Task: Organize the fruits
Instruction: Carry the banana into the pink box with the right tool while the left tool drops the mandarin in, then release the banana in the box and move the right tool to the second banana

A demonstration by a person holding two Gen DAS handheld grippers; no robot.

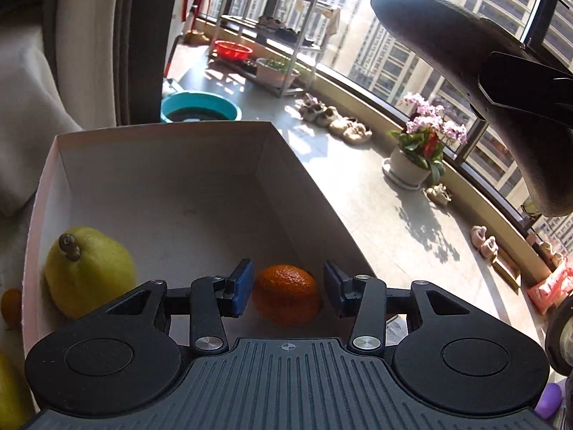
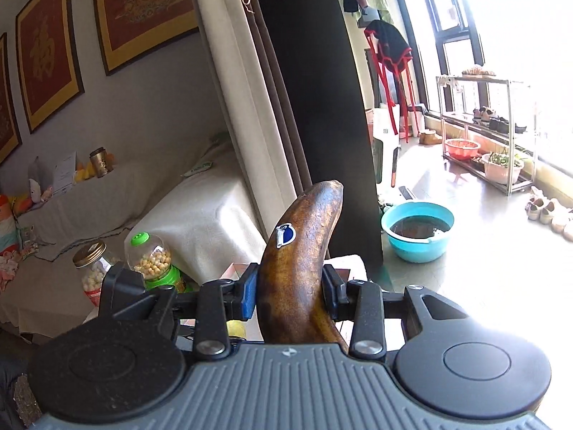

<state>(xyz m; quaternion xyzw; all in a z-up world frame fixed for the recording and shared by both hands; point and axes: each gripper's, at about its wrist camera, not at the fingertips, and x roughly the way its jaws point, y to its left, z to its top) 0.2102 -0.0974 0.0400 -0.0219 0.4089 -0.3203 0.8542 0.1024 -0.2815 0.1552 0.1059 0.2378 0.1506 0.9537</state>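
Box [image 1: 161,165], white card, open-topped: holds pear [image 1: 89,272] at its left wall and orange [image 1: 286,295] near its right wall. Left gripper [image 1: 286,292]: jaws parted, straddling orange, pads clear of the peel. Right gripper [image 2: 290,294]: clenched on browned banana [image 2: 304,251], long axis upright, raised right of box. Blue sticker [image 2: 284,234], writing unreadable.

- Strong daylight enters through the windows [image 1: 401,36]; in the right wrist view the panes [image 2: 519,36] blow out to white.
- The potted orchid [image 1: 422,139] casts a sharp shadow on the sunlit floor [image 1: 376,197].
- The banana [image 1: 465,71] shows as a backlit silhouette in the left wrist view.
- Fisheye bends the window frames at the edges.
- No noticeable motion blur.
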